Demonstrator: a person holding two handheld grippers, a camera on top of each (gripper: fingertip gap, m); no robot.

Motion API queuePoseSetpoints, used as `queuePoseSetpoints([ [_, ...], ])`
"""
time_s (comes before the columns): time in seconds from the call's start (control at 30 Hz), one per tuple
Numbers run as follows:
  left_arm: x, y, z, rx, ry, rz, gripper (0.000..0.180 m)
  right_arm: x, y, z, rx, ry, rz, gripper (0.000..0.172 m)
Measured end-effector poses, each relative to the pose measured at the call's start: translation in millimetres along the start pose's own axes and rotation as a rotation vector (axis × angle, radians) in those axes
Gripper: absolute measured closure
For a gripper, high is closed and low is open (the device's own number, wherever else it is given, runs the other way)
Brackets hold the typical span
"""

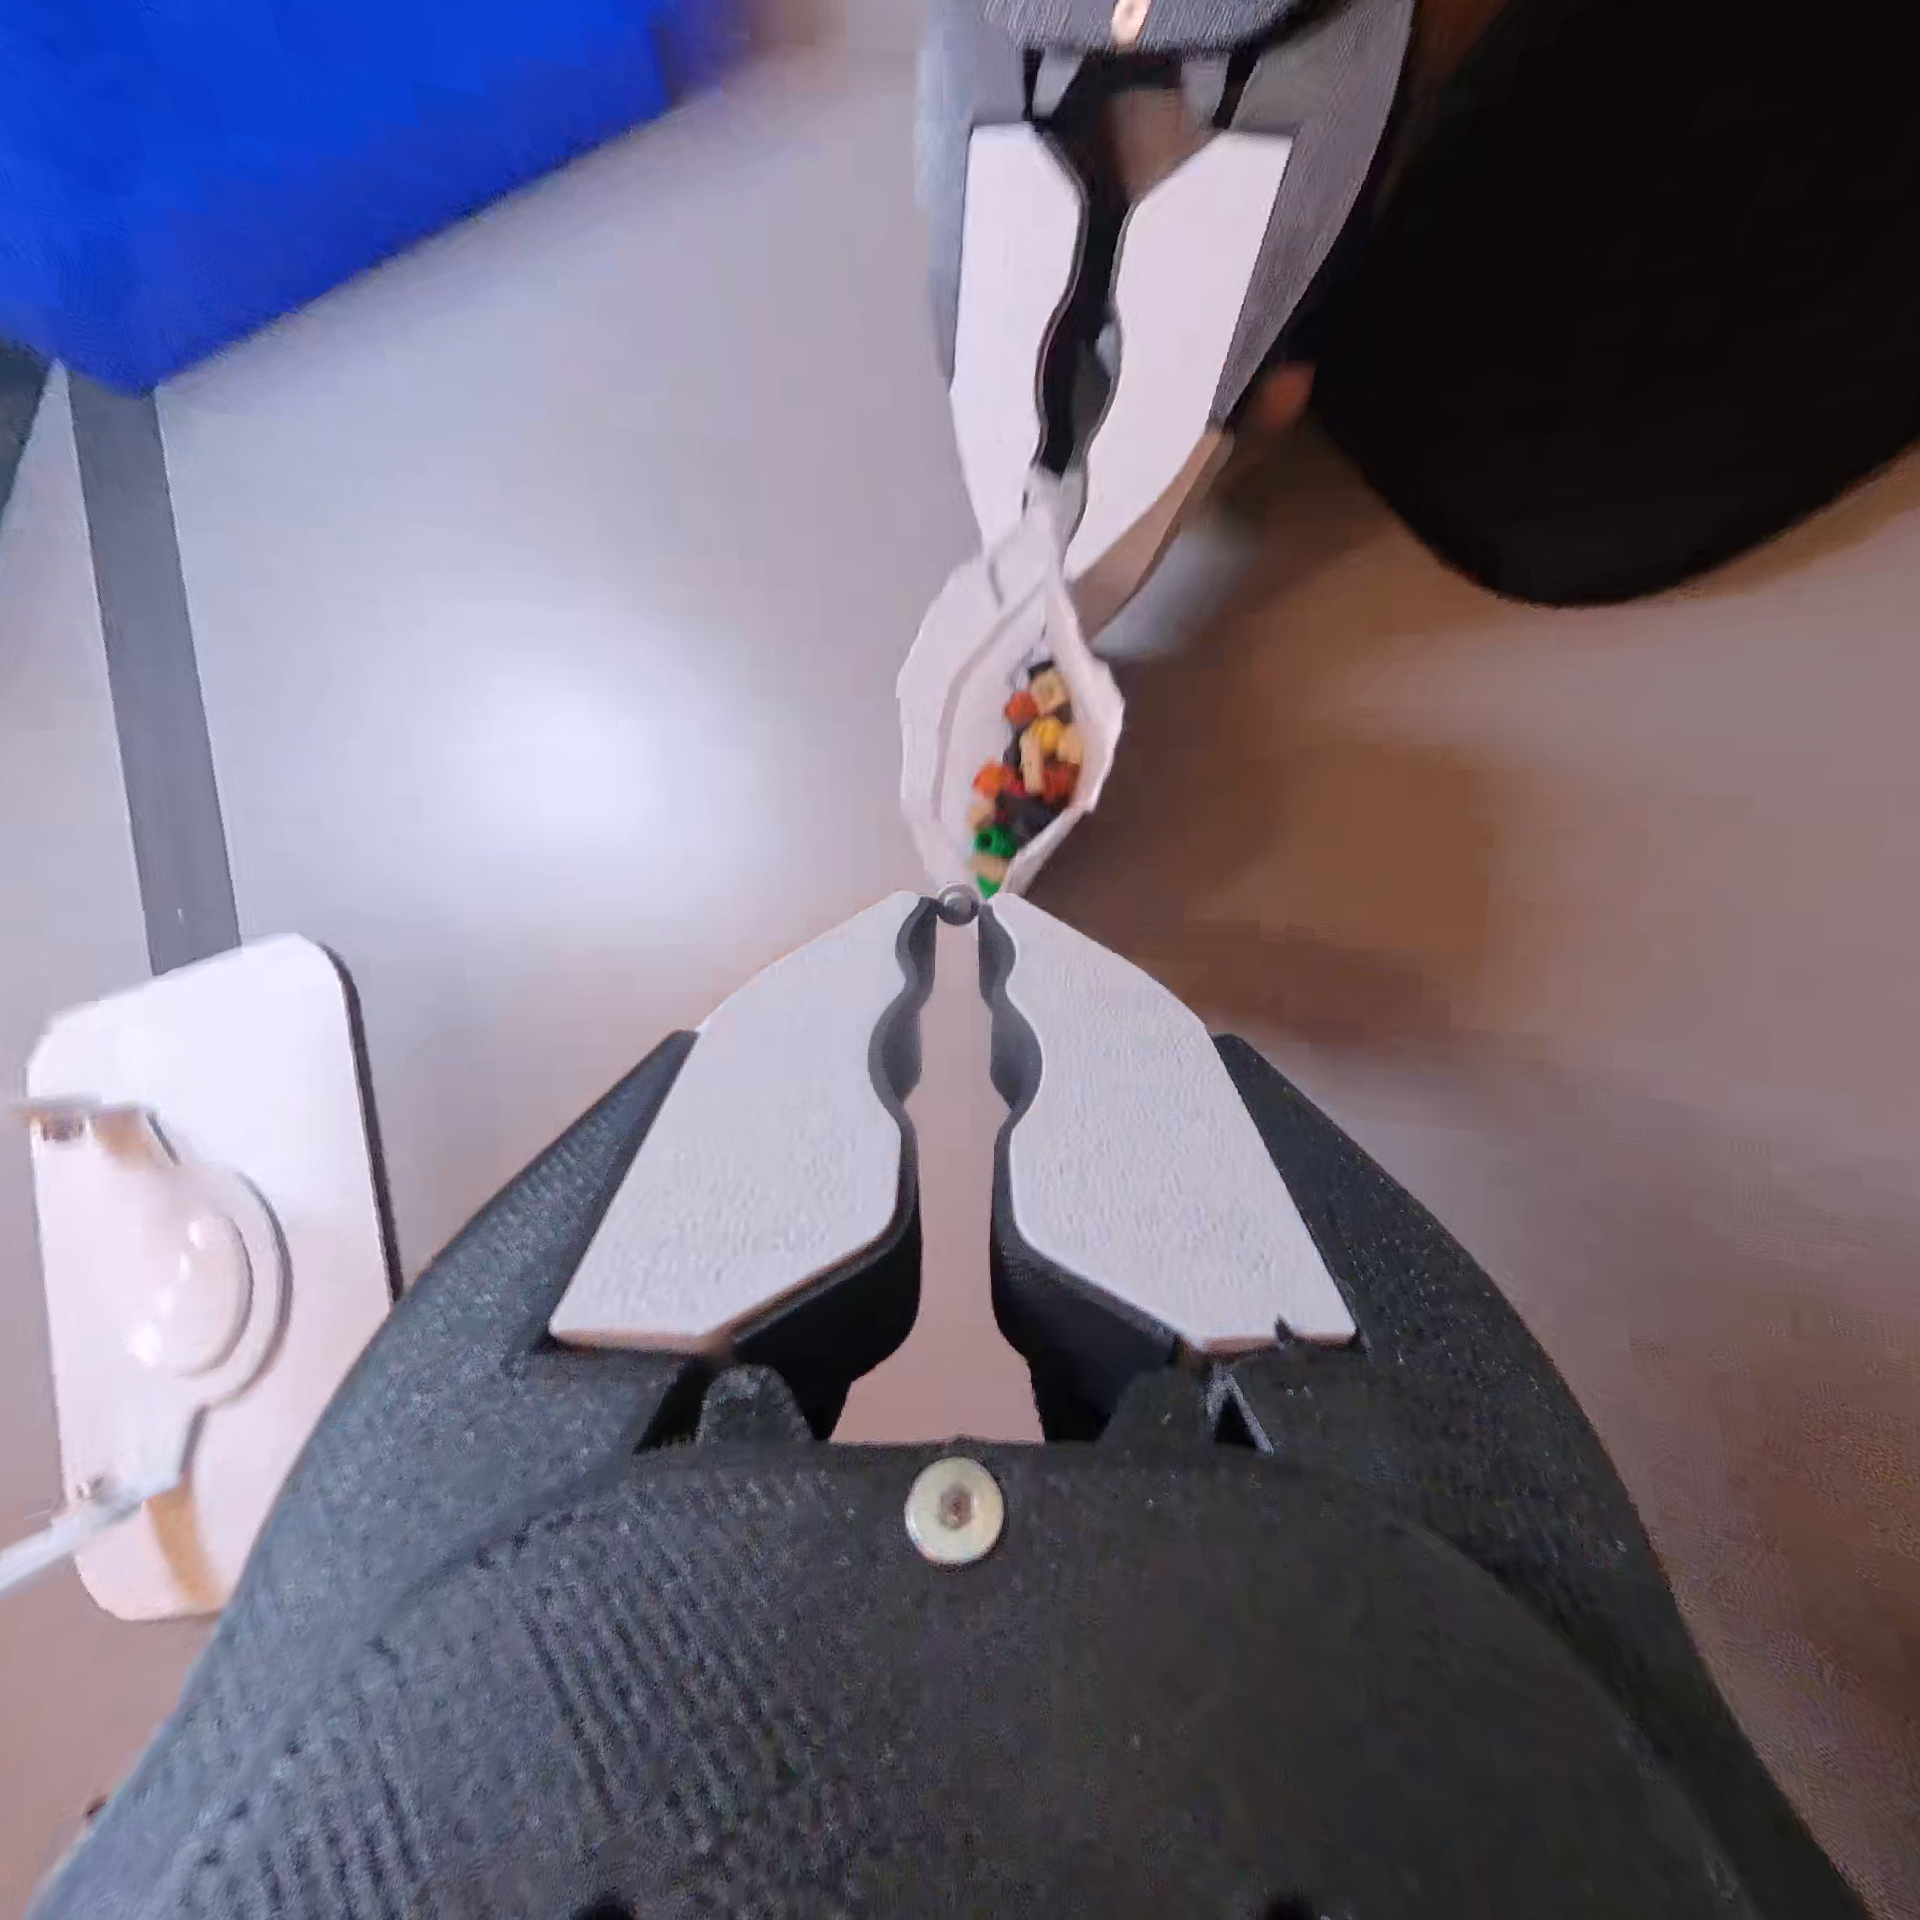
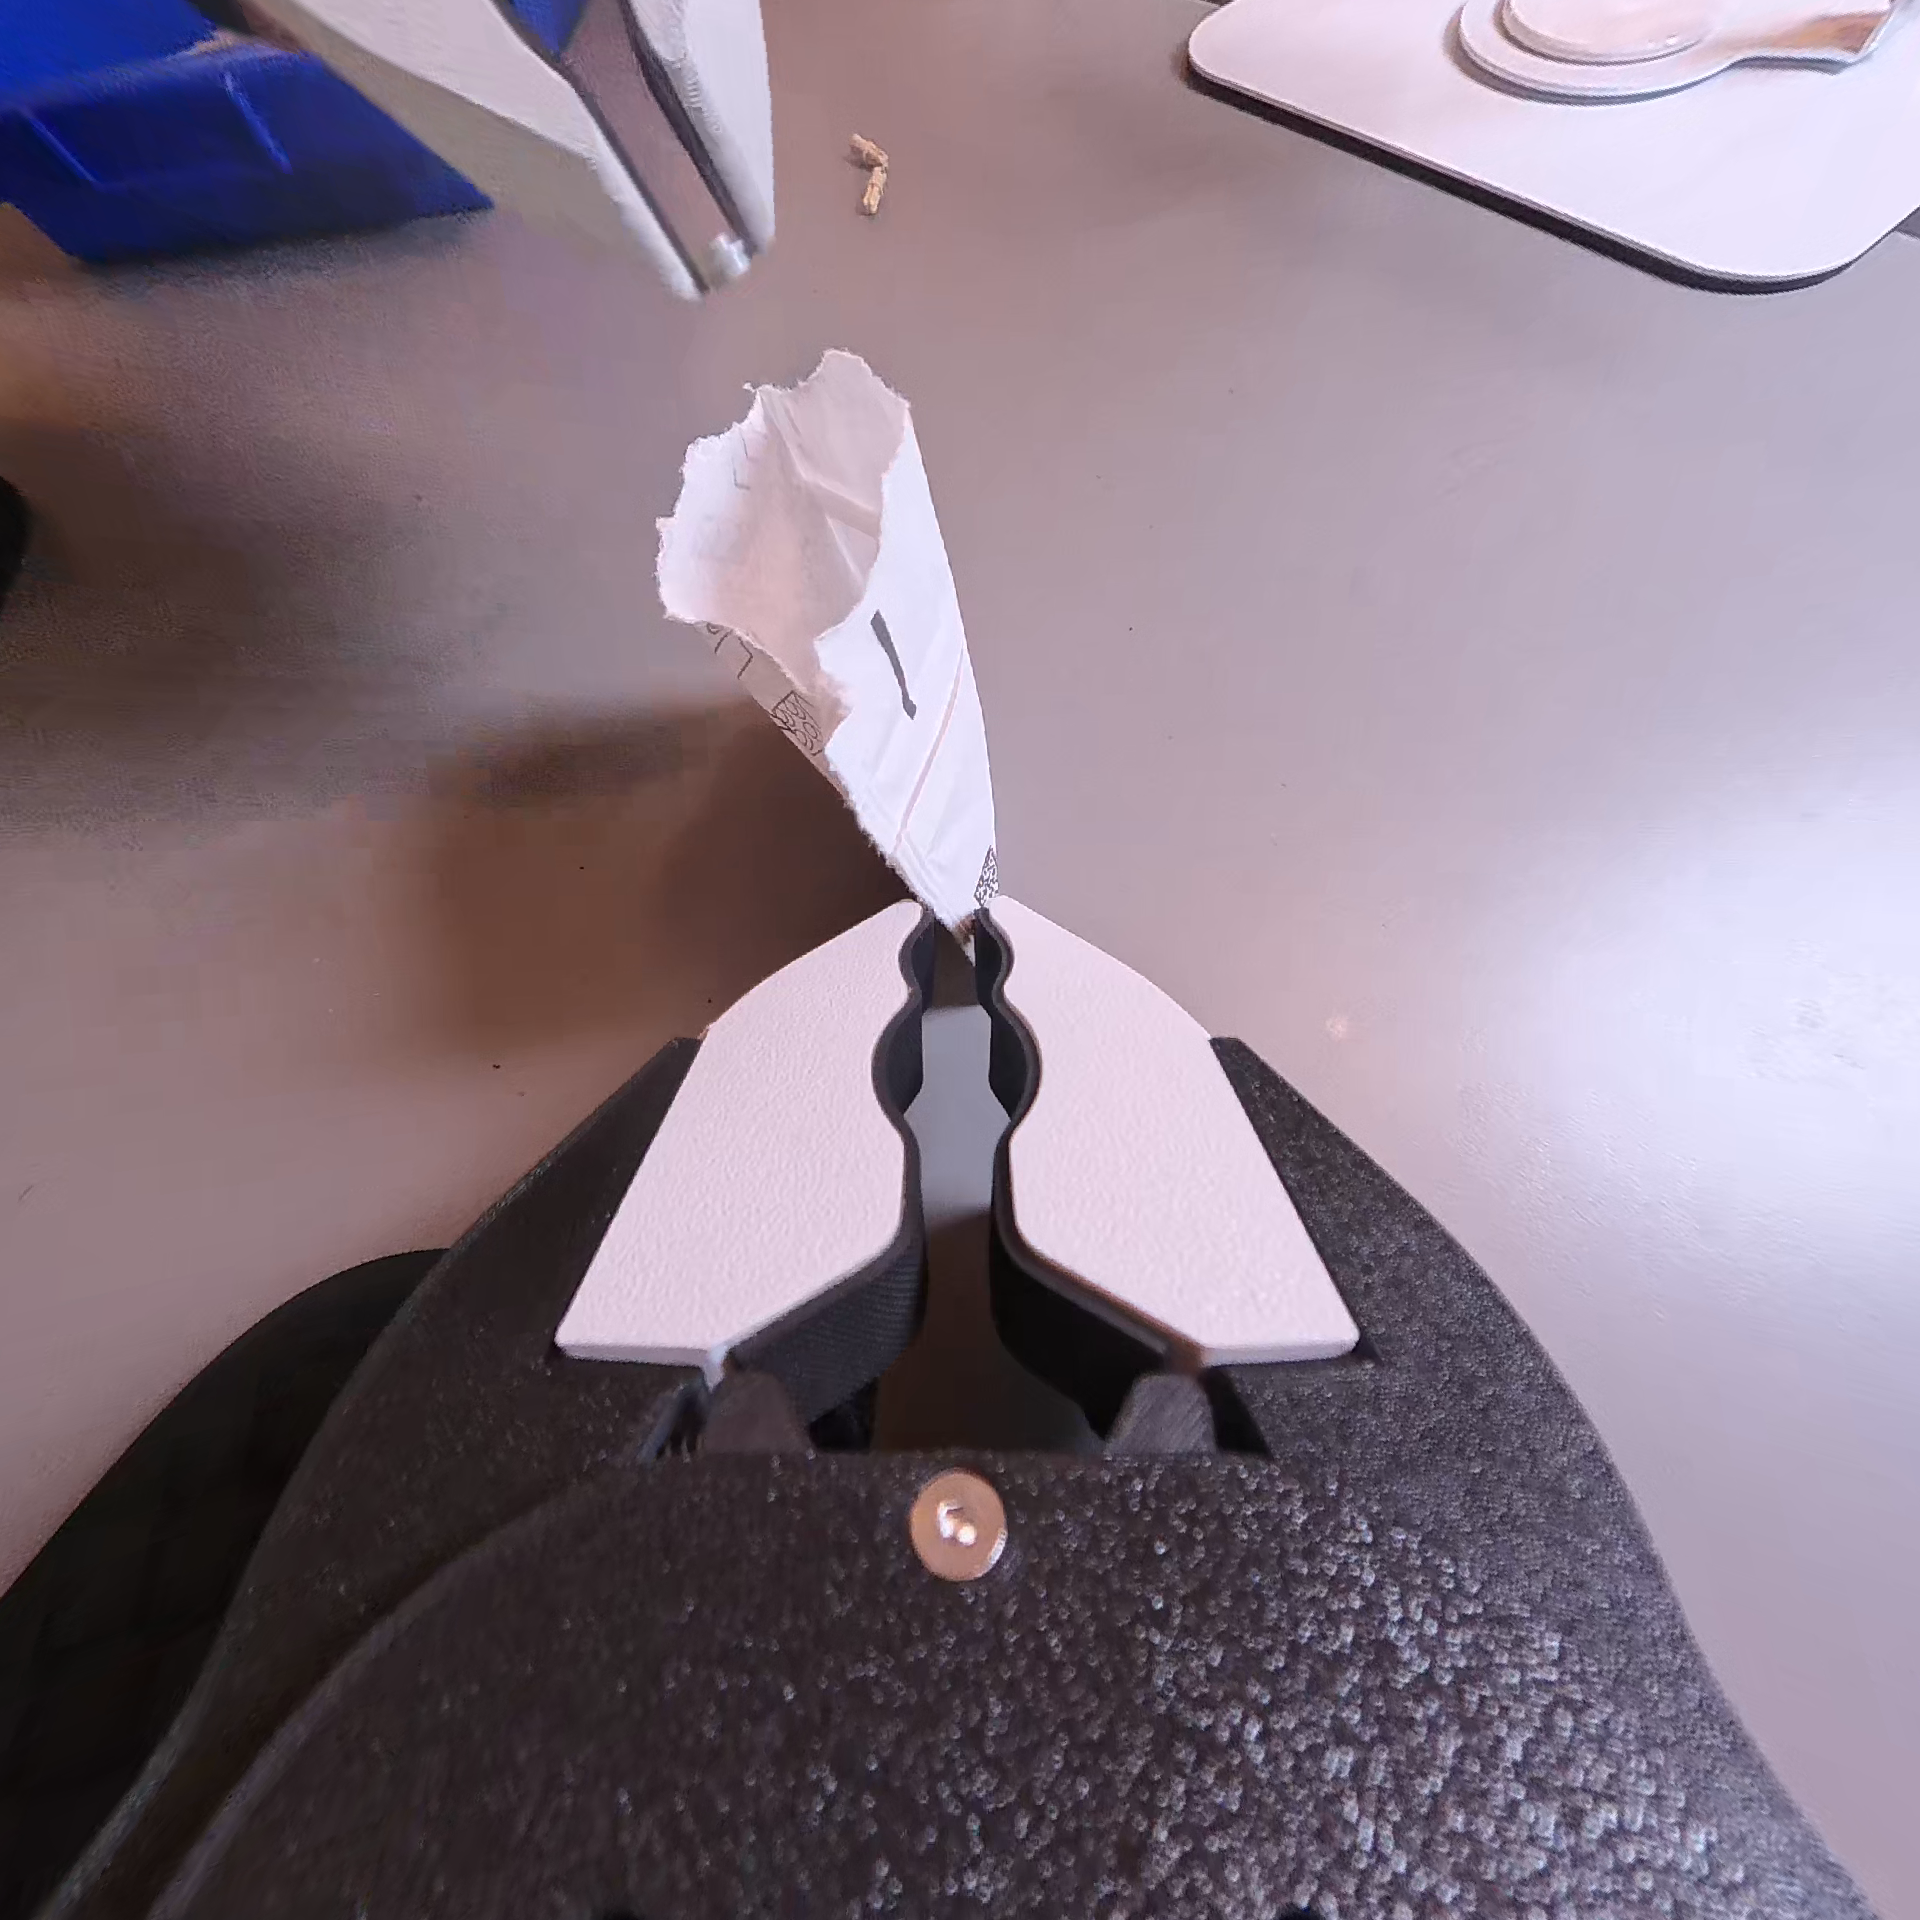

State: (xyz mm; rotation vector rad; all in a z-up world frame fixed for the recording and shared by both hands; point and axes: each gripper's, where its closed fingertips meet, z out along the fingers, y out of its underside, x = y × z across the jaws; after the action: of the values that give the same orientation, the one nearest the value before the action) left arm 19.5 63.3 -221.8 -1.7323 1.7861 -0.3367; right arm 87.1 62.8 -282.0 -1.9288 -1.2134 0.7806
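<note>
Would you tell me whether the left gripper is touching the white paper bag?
Apart: the right wrist view shows bare table between the left gripper tips and the white paper bag at its torn rim.

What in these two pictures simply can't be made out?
- Left wrist view: the coloured pieces inside the torn paper bag are blurred; their shapes and number are unclear.
- Left wrist view: the small grey piece at the left gripper's fingertips is too small to identify.
- Right wrist view: the bag's walls hide its contents; the frame edge cuts off the blue bin.
</note>
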Motion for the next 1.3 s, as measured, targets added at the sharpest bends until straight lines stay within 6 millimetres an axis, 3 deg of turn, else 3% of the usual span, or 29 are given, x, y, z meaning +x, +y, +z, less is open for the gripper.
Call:
queuePoseSetpoints([
  [0.13, 8.0, -20.7, 19.3, -0.010, 0.052, 0.053, 0.171, -0.3, -0.1, -1.0, 0.004, 0.004, -0.007, 0.165],
  [0.27, 12.3, -20.5, 24.9, -0.020, 0.079, 0.060, 0.163, -1.5, 0.4, -1.4, 0.002, 0.001, -0.017, 0.165],
  [0.4, 4.1, -16.7, 17.7, -0.005, 0.037, 0.045, 0.161, -2.4, 1.2, -0.7, -0.005, 0.004, -0.030, 0.165],
  [0.5, -18.1, -5.4, -2.5, 0.001, -0.051, 0.004, 0.160, -1.5, 1.0, -0.8, -0.004, 0.001, -0.017, 0.165],
  [0.6, -59.8, 35.1, -31.5, -0.044, -0.165, -0.154, 0.158, -1.4, 1.0, -0.9, -0.004, 0.000, -0.013, 0.165],
  [0.7, -87.0, 105.6, -50.4, -0.162, -0.187, -0.363, 0.151, -2.2, 1.6, -0.4, -0.009, 0.004, -0.025, 0.165],
  [0.8, -88.4, 166.0, -54.0, -0.277, -0.134, -0.506, 0.148, -2.1, 1.5, -0.6, -0.008, 0.003, -0.023, 0.165],
  [0.93, -75.3, 212.6, -52.8, -0.420, -0.050, -0.522, 0.149, -1.6, 1.5, -0.8, -0.007, -0.003, -0.011, 0.165],
  [1.07, -68.7, 236.3, -51.4, -0.506, 0.002, -0.542, 0.153, -1.5, 1.5, -1.0, -0.007, -0.006, -0.006, 0.165],
  [1.3, -66.9, 237.3, -44.3, -0.492, 0.025, -0.547, 0.175, -1.8, 1.4, -1.5, -0.004, -0.009, -0.003, 0.165],
])
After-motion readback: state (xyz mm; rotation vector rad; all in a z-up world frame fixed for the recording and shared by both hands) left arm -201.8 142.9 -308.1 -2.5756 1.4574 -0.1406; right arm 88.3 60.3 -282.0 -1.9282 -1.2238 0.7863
